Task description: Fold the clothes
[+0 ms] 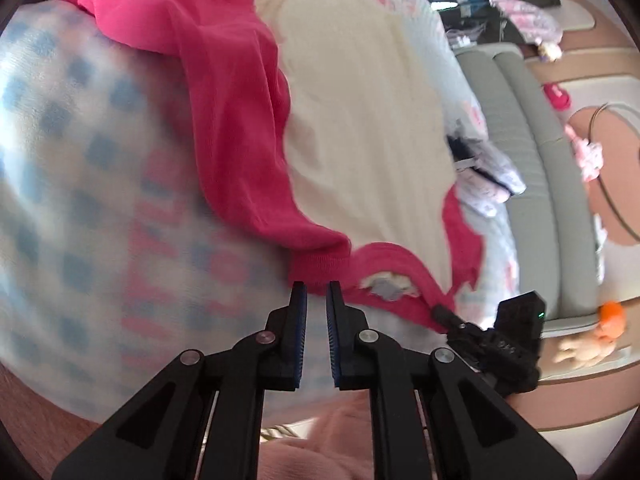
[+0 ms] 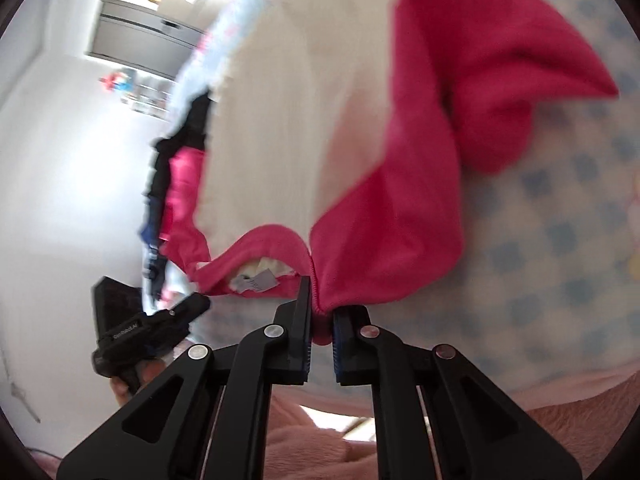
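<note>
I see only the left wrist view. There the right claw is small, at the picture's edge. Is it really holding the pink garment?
Observer: Yes. In the right wrist view the right claw is shut on a bunched edge of the pink garment, and pink fabric fills the gap between its fingers.
Operator: How does my left claw look from there?
Observer: The left claw has its tip at the collar opening, beside the grey label. Whether it pinches fabric I cannot tell.
Operator: What stands beyond the garment on that side?
Observer: A grey cabinet, far back in the room.
</note>
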The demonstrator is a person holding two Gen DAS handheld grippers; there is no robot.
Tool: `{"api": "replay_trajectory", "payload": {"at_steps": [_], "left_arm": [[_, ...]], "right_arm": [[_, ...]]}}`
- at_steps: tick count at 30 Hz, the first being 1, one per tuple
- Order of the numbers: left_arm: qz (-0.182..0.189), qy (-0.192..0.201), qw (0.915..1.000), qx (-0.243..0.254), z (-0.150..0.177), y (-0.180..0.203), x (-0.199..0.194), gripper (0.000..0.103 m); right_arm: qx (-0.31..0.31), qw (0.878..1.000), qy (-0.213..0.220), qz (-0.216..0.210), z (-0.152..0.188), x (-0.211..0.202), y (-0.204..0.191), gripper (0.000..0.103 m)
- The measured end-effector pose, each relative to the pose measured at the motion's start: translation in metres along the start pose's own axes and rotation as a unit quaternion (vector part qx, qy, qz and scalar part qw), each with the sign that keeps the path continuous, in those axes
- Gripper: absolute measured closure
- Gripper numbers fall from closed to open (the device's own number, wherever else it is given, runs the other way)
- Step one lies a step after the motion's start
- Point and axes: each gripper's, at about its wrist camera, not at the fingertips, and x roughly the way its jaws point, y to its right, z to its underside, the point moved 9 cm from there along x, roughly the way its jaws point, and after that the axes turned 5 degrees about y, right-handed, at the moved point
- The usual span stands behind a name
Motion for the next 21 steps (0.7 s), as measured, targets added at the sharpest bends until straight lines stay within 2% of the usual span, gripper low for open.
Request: {"api": "replay_trajectory", "payload": {"at_steps": [3,6,9,11,12,13,14,15,16,18,21], "left_arm": [[-0.026,0.016,0.9979,0.058,0.0,0.005,0.006,0.054],[-0.053,0.021,0.9929,0.105,-0.004,0.008,0.014,0.052],[-0.097,0.019,0.9827,0.157,-0.009,0.011,0.027,0.052],[-0.119,0.017,0.9765,0.179,-0.011,0.015,0.032,0.056],[-0.126,0.017,0.9746,0.185,-0.012,0.018,0.034,0.063],[-0.132,0.017,0.9725,0.191,-0.012,0.021,0.035,0.076],[-0.139,0.017,0.9704,0.197,-0.013,0.024,0.037,0.081],[-0.134,0.018,0.9737,0.183,-0.013,0.024,0.036,0.09],[-0.122,0.022,0.9785,0.165,-0.013,0.024,0.031,0.092],[-0.104,0.03,0.9835,0.145,-0.011,0.027,0.017,0.094],[-0.076,0.034,0.9891,0.122,-0.007,0.031,-0.005,0.094]], "right_arm": [[-0.015,0.999,-0.002,0.029,0.004,0.005,0.002,0.093],[-0.024,0.999,0.008,0.03,0.003,0.003,-0.002,0.09],[-0.023,0.999,0.012,0.039,-0.001,0.003,0.002,0.083],[-0.034,0.998,0.005,0.048,-0.001,0.004,0.0,0.078],[-0.045,0.998,0.002,0.051,0.0,0.005,-0.003,0.078],[-0.06,0.997,0.002,0.055,0.002,0.004,-0.008,0.078],[-0.07,0.996,0.003,0.058,0.003,0.005,-0.012,0.078],[-0.075,0.995,0.007,0.062,0.004,0.005,-0.013,0.078],[-0.077,0.995,0.009,0.066,0.004,0.004,-0.013,0.078],[-0.084,0.994,0.015,0.072,0.004,0.001,-0.014,0.089],[-0.117,0.99,0.036,0.07,0.003,-0.015,-0.026,0.092]]}}
